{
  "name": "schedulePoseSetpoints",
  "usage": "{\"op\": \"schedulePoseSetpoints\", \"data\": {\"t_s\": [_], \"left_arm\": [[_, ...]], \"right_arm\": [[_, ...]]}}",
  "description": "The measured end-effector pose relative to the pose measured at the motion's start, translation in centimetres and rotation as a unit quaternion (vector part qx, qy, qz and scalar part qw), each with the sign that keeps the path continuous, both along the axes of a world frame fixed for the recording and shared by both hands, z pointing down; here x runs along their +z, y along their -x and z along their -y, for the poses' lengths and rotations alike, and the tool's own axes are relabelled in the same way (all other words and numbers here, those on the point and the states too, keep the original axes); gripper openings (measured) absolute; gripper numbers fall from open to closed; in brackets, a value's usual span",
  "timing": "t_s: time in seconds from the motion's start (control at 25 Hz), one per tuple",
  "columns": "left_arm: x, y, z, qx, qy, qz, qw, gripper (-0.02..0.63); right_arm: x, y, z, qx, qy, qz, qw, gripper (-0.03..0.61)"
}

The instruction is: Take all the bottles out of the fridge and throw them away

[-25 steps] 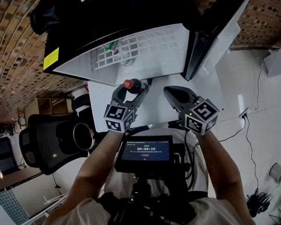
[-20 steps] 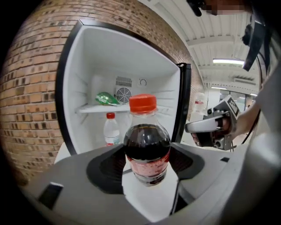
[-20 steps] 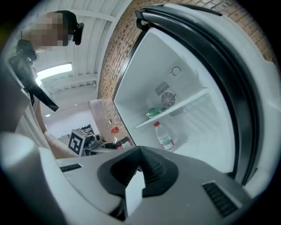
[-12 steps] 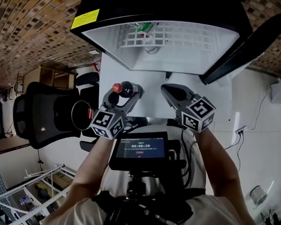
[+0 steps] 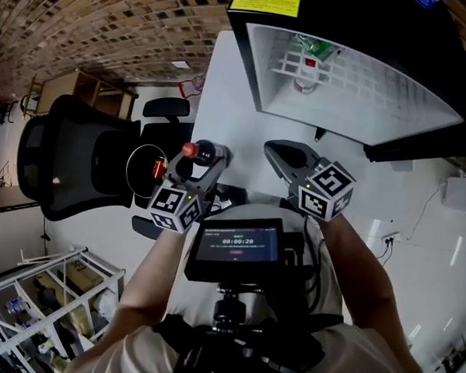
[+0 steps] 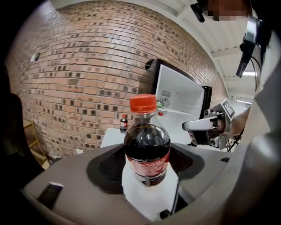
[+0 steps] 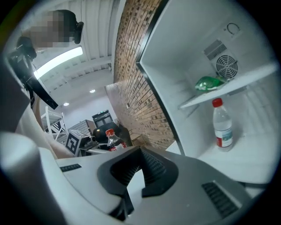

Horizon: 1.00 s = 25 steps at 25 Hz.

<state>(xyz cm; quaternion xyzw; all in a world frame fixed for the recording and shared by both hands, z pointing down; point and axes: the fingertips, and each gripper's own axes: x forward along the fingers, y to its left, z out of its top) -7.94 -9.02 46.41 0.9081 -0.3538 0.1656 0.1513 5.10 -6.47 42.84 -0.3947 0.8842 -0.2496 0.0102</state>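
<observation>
— Red-capped cola bottle (image 6: pixel 147 145) between the left gripper's (image 5: pixel 200 162) jaws: gripped?
— Gripped. The jaws are closed on its lower body from both sides, and it stands upright. Its base is hidden below them.
— Right gripper (image 7: pixel 134 176)?
— Jaws together, nothing between them. It is beside the left one, over the table (image 5: pixel 220 81).
— Fridge (image 5: pixel 352 90)?
— Open, on the table, partly cut off by the frame edge. One clear bottle (image 7: pixel 221 125) with a red cap stands inside, below the shelf. A green thing (image 7: pixel 210 82) lies on that shelf, too blurred to identify.
— Elsewhere?
— A small dark bottle (image 6: pixel 124 123) stands far back on the table.
</observation>
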Motion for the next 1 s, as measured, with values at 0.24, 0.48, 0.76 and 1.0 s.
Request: {"op": "schedulePoseSetpoints", "data": {"t_s": [0.24,0.48,0.76,1.0], "left_arm": [[2.9,7.3,0.8,-0.055,0.027,0.012,0.9981,0.316],[5.7,16.8,1.2,-0.129,0.045,0.033,0.99,0.316],[10.1,26.9,1.2,-0.21,0.087,0.062,0.972,0.316],[14.4,32.4,3.3,-0.215,0.11,0.123,0.9627,0.316]], "right_arm": [[0.6,6.0,1.7,-0.043,0.018,-0.015,0.999,0.003],[1.6,13.2,3.6,-0.099,0.026,-0.026,0.994,0.003],[2.4,20.2,4.8,-0.14,0.039,-0.033,0.989,0.003],[3.7,24.0,4.9,-0.157,0.059,-0.041,0.985,0.003]]}}
